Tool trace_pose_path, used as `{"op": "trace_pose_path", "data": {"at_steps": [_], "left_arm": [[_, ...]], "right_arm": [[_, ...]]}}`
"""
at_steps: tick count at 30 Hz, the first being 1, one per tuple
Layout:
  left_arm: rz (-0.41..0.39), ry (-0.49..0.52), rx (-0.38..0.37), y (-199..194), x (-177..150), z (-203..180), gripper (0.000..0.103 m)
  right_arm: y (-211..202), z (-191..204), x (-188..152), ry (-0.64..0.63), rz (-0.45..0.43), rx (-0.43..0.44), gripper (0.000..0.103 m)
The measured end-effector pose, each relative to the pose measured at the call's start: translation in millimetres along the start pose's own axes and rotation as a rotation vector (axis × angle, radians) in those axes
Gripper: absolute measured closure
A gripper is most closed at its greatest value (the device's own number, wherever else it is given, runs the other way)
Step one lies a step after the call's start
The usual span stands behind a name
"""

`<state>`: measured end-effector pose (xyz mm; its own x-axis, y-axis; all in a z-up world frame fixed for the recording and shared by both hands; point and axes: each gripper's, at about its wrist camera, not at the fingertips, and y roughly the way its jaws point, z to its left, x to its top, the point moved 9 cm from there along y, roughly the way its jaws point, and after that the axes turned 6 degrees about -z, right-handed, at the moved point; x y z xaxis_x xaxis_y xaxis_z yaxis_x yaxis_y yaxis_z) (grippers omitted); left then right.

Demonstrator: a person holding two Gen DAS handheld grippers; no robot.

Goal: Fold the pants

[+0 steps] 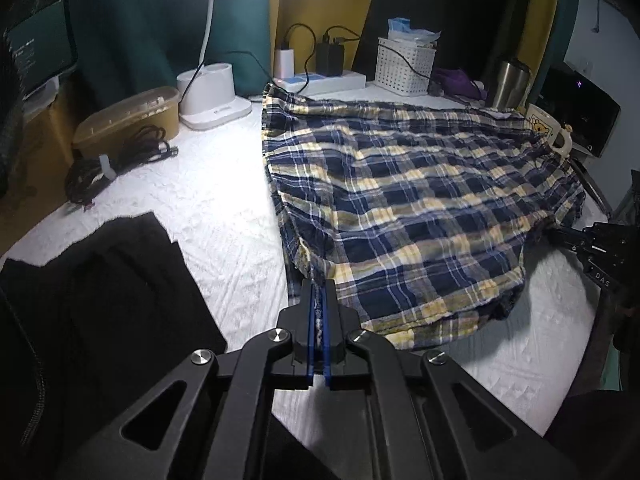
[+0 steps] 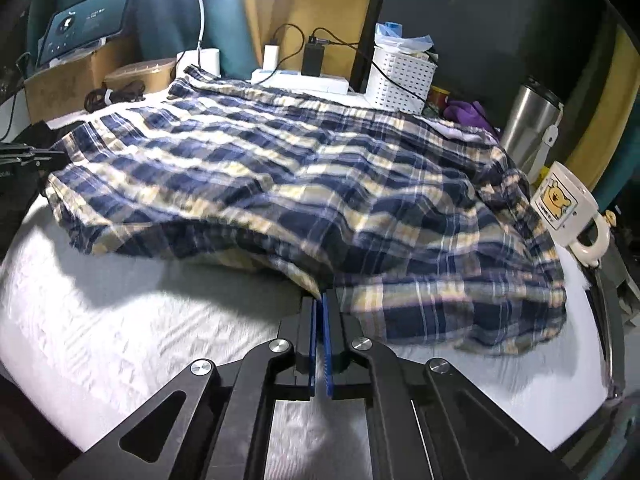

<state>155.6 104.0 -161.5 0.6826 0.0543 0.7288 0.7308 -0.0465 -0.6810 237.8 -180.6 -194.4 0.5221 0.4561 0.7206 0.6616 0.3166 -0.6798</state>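
Blue, yellow and white plaid pants (image 1: 408,196) lie spread over a white padded surface (image 1: 224,216). My left gripper (image 1: 319,285) is shut on the near left edge of the pants. My right gripper (image 2: 321,300) is shut on the near edge of the pants (image 2: 280,168), lifting the cloth a little off the surface. The right gripper also shows at the right edge of the left wrist view (image 1: 592,246). The left gripper shows dimly at the left edge of the right wrist view (image 2: 24,156).
A dark garment (image 1: 100,300) lies at the near left. At the back stand a white lamp base (image 1: 212,96), a power strip with chargers (image 1: 320,80), a white basket (image 1: 404,64), a steel tumbler (image 2: 532,120) and a bear mug (image 2: 568,208). Coiled cables (image 1: 116,160) lie left.
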Motion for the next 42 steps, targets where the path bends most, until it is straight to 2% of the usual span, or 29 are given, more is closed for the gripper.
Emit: {"op": "trace_pose_path", "data": {"at_steps": [4, 11, 13, 15, 22, 28, 29, 31, 32, 33, 35, 37, 40, 42], "left_arm": [[0.034, -0.013, -0.007, 5.3, -10.7, 3.4, 0.101], [-0.006, -0.094, -0.024, -6.0, 6.2, 14.3, 0.099], [-0.019, -0.085, -0.012, -9.2, 9.2, 14.6, 0.093], [-0.027, -0.074, -0.008, -10.0, 9.9, 13.3, 0.076], [-0.015, -0.080, -0.043, -8.8, 2.8, 9.6, 0.073], [0.038, -0.034, -0.044, 4.2, -11.5, 0.9, 0.073], [0.046, -0.036, -0.041, 6.5, -13.8, 1.5, 0.073], [0.051, -0.040, -0.040, 8.7, -16.6, 2.3, 0.073], [0.047, -0.038, -0.038, 8.6, -16.8, 2.4, 0.073], [0.047, -0.034, -0.036, 8.6, -16.8, 2.1, 0.073], [0.048, -0.026, -0.030, 9.1, -16.5, 1.5, 0.073], [0.050, -0.029, -0.026, 8.9, -16.2, 1.9, 0.073], [0.047, -0.047, -0.015, 5.2, -15.7, 5.5, 0.072], [0.033, -0.048, -0.009, -0.6, -14.3, 7.3, 0.073]], "right_arm": [[-8.1, 0.8, -10.2, 0.008, 0.001, -0.018, 0.100], [-28.3, 19.5, 2.7, 0.024, -0.030, -0.013, 0.100], [-29.6, 27.5, 7.6, 0.042, -0.037, 0.004, 0.100], [-27.6, 38.3, 12.3, 0.050, -0.037, 0.031, 0.099], [-12.9, 58.6, 10.2, 0.071, 0.021, 0.071, 0.099], [-8.6, 35.5, -4.0, 0.123, 0.083, 0.027, 0.096], [-12.0, 26.6, -7.0, 0.132, 0.084, -0.001, 0.090], [-15.4, 13.8, -13.7, 0.125, 0.101, -0.055, 0.045], [-15.3, 4.8, -19.0, 0.121, 0.116, -0.104, 0.000], [-13.6, -2.2, -25.8, 0.116, 0.139, -0.133, 0.000], [-12.5, -8.3, -32.4, 0.151, 0.131, -0.089, 0.000], [-11.4, -13.9, -35.9, 0.185, 0.138, -0.089, 0.000], [-13.1, -15.1, -30.4, 0.185, 0.122, -0.115, 0.000], [-19.8, -5.6, -16.1, 0.196, 0.077, -0.072, 0.000]]}}
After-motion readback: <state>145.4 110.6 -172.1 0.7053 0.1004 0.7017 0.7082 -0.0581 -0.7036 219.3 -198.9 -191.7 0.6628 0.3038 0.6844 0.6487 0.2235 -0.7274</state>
